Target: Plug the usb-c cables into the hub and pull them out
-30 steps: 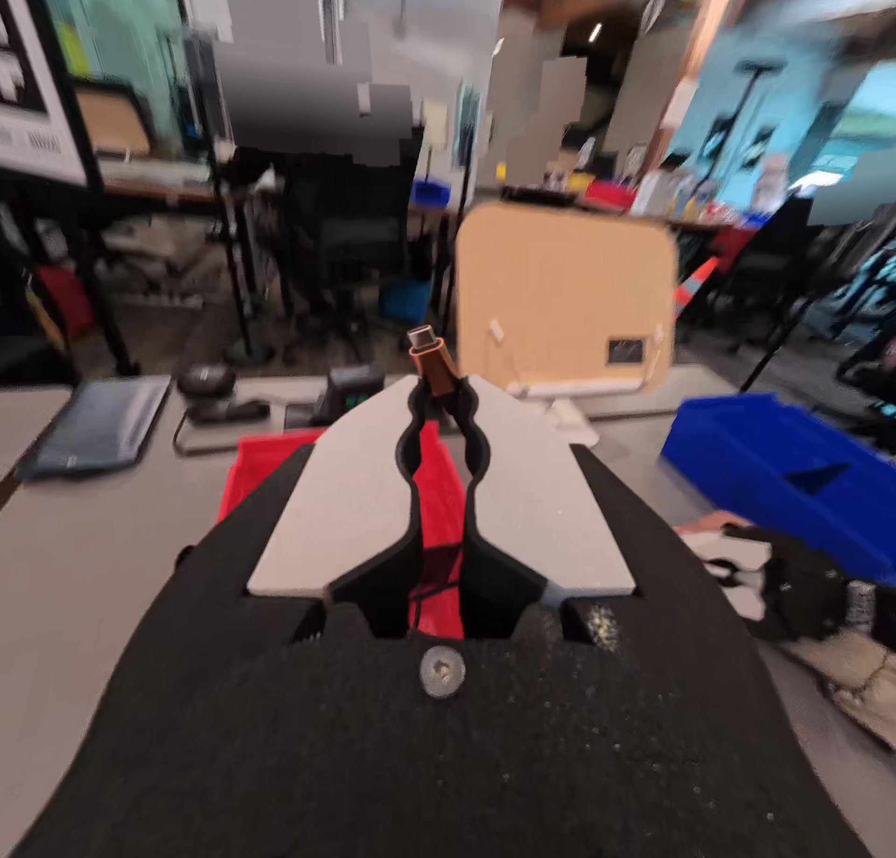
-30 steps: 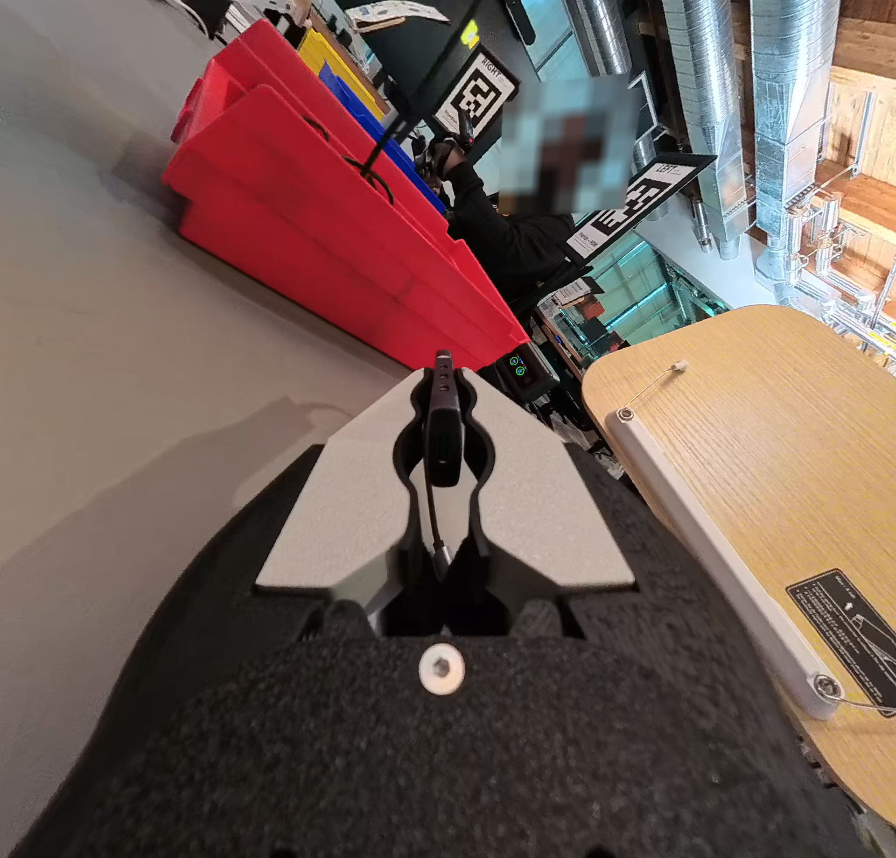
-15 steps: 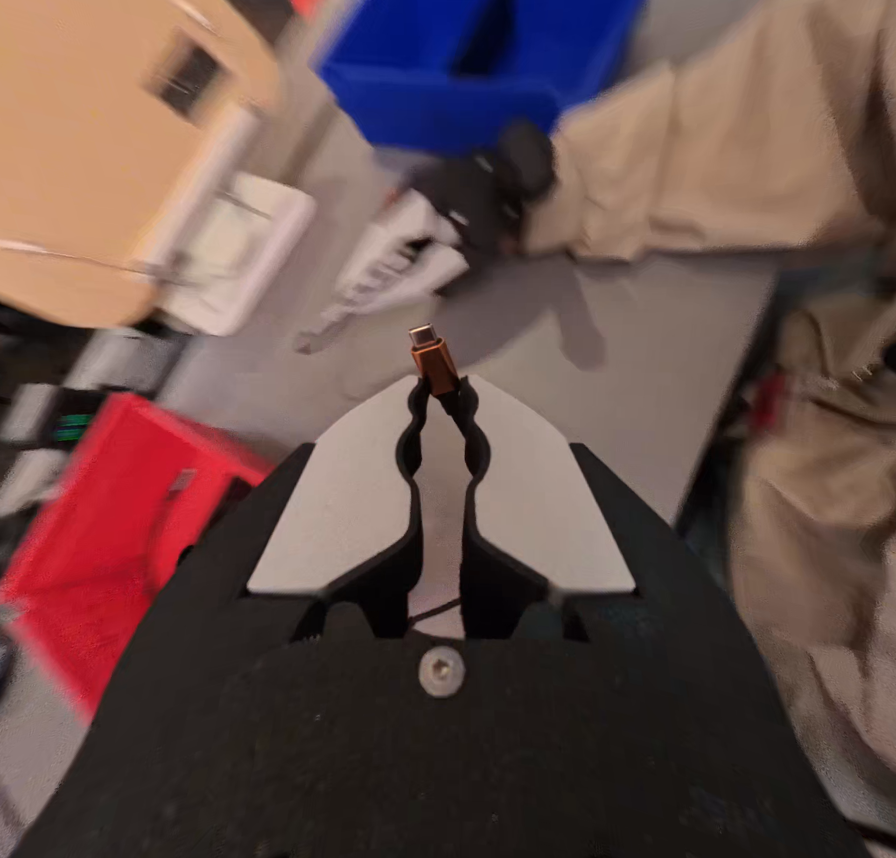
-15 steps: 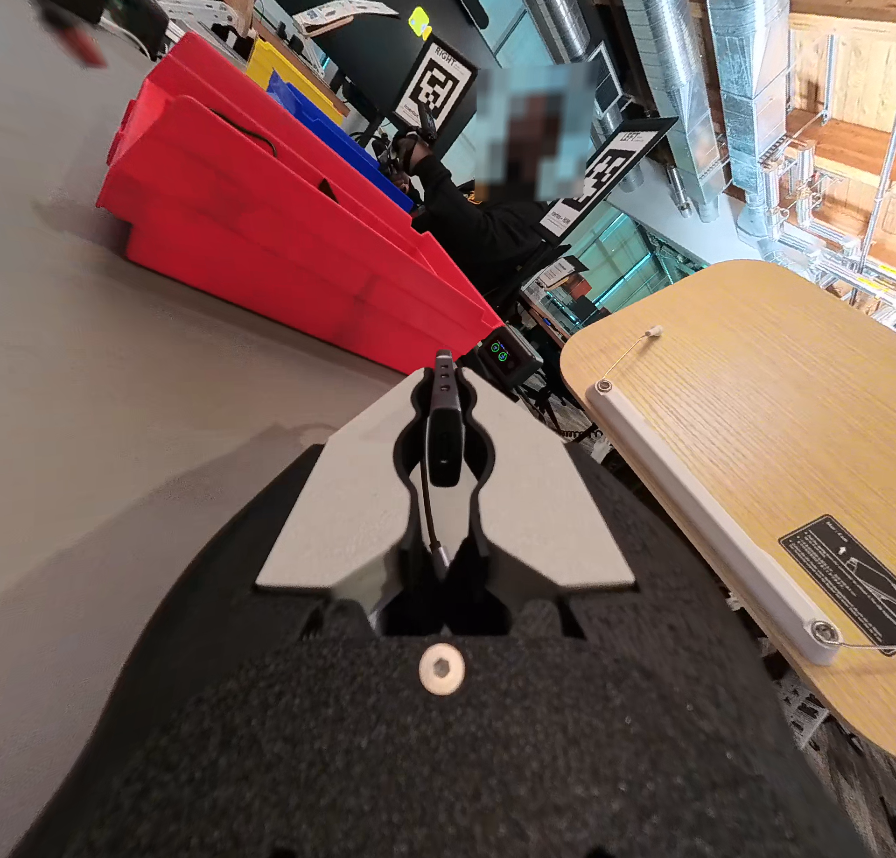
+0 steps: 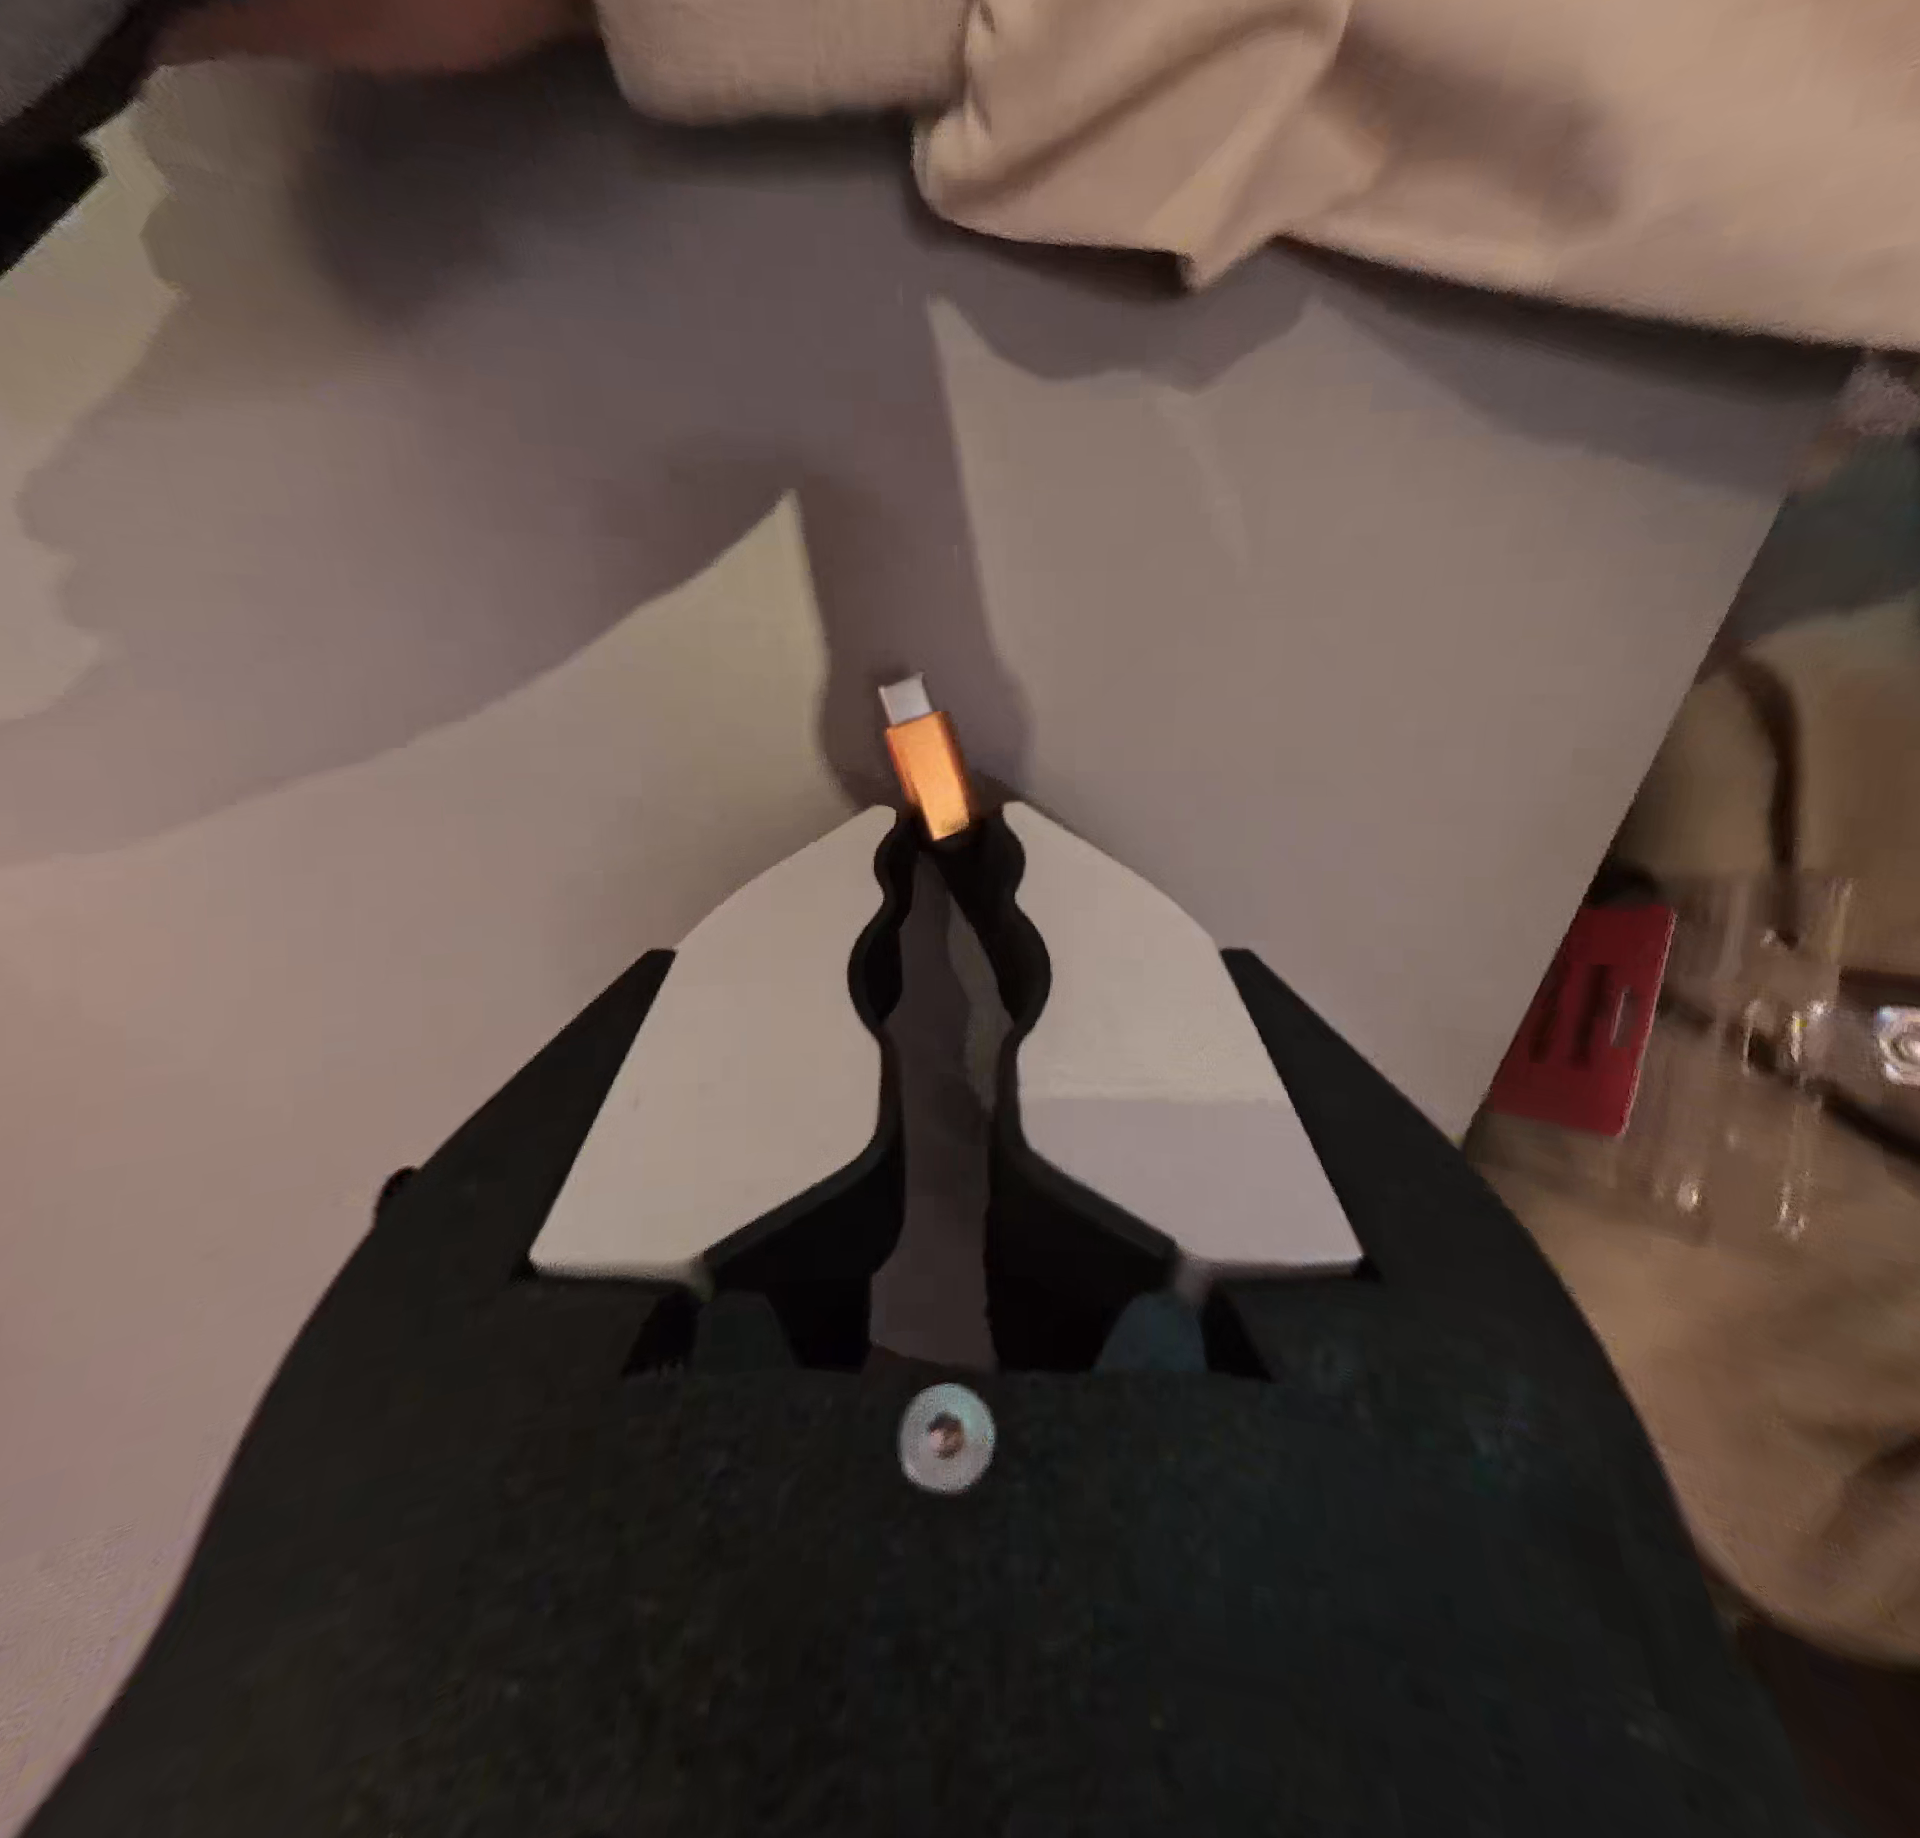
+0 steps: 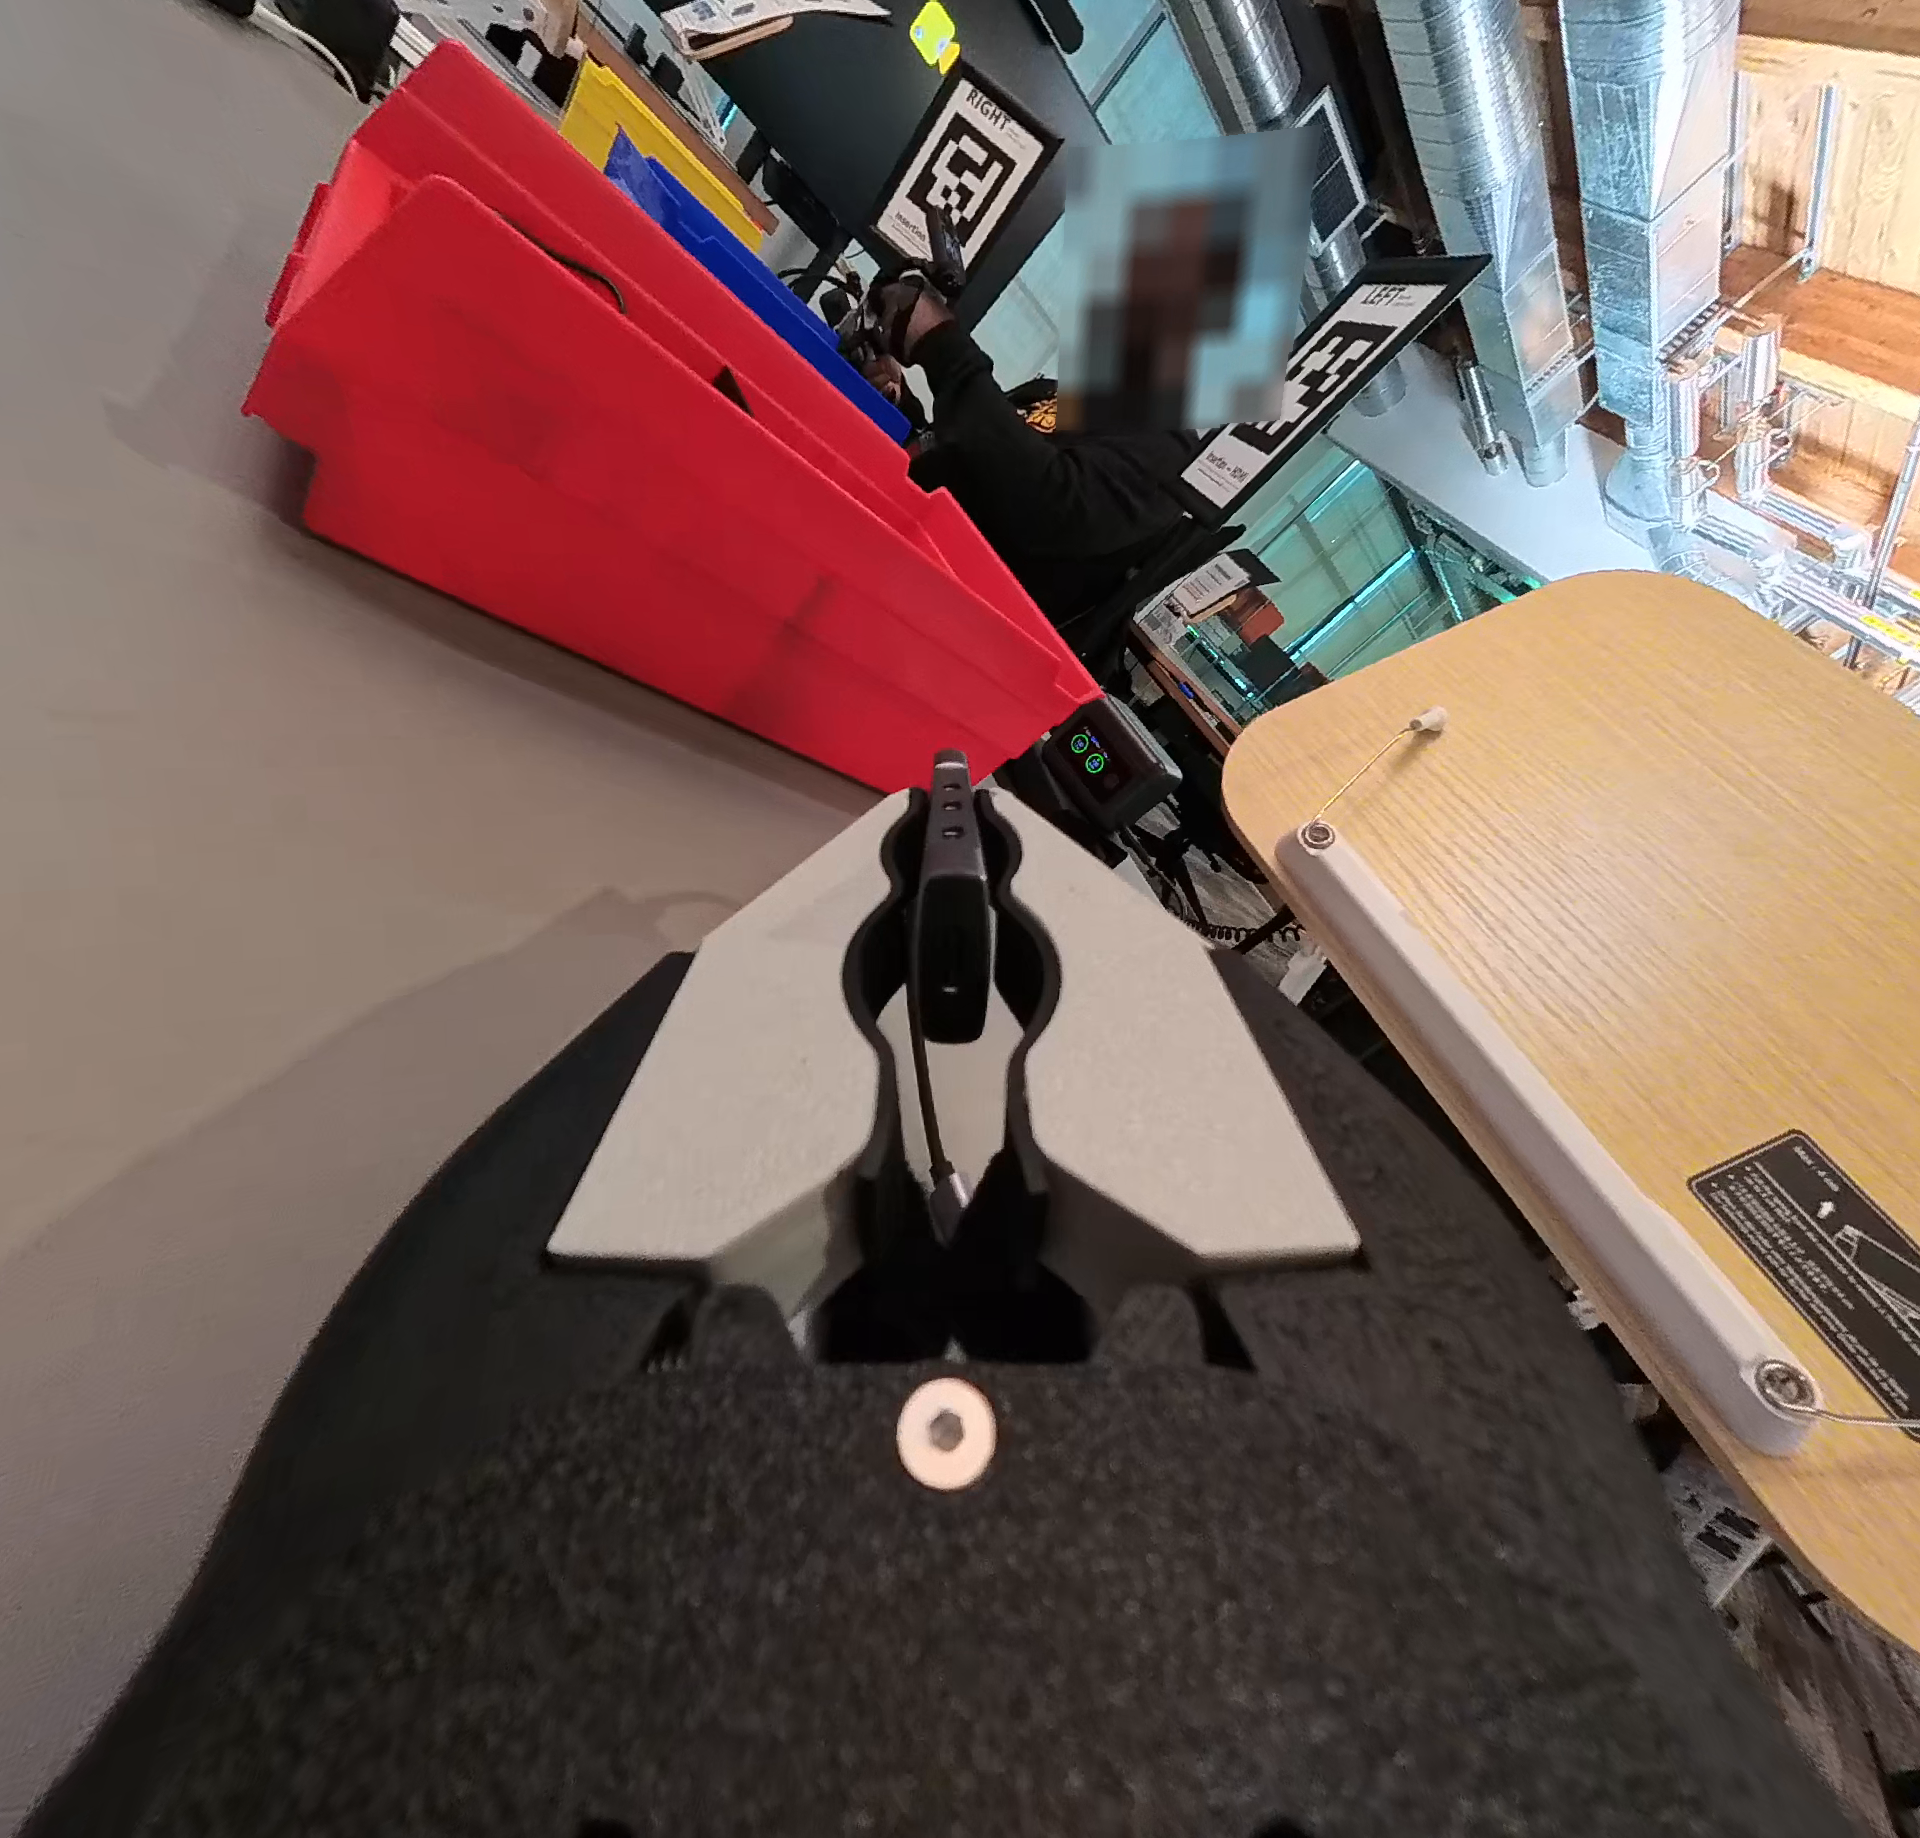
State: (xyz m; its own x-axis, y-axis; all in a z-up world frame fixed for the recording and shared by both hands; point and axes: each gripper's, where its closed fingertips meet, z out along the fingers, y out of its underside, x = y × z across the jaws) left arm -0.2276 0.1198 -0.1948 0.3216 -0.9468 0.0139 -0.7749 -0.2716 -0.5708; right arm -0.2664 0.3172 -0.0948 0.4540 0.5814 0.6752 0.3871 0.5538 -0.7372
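My left gripper [image 5: 940, 820] is shut on an orange usb-c plug [image 5: 925, 775] whose silver tip sticks out past the fingertips, above the grey table [image 5: 312, 957]. It points toward the person's beige sleeve [image 5: 1351, 95]. My right gripper [image 6: 951, 801] is shut on a thin black hub [image 6: 951, 915], held edge-on with its row of small ports facing up and forward. The hub's short black cable [image 6: 928, 1123] hangs back between the fingers. The hub does not show in the left wrist view, and the plug does not show in the right wrist view.
Red bins [image 6: 644, 500] stand on the grey table [image 6: 260, 853] ahead of the right gripper, with yellow and blue bins behind. A tilted wooden board [image 6: 1621, 957] with a white rail is at the right. A small black device with a lit screen [image 6: 1101, 765] sits beyond. A seated person is behind. My hands' fingertips stand some 20 cm from each other.
The left gripper has swung around with the orange plug, from facing the wooden board and bins to facing the table and the beige sleeve. The right gripper shifted slightly, still holding the hub.
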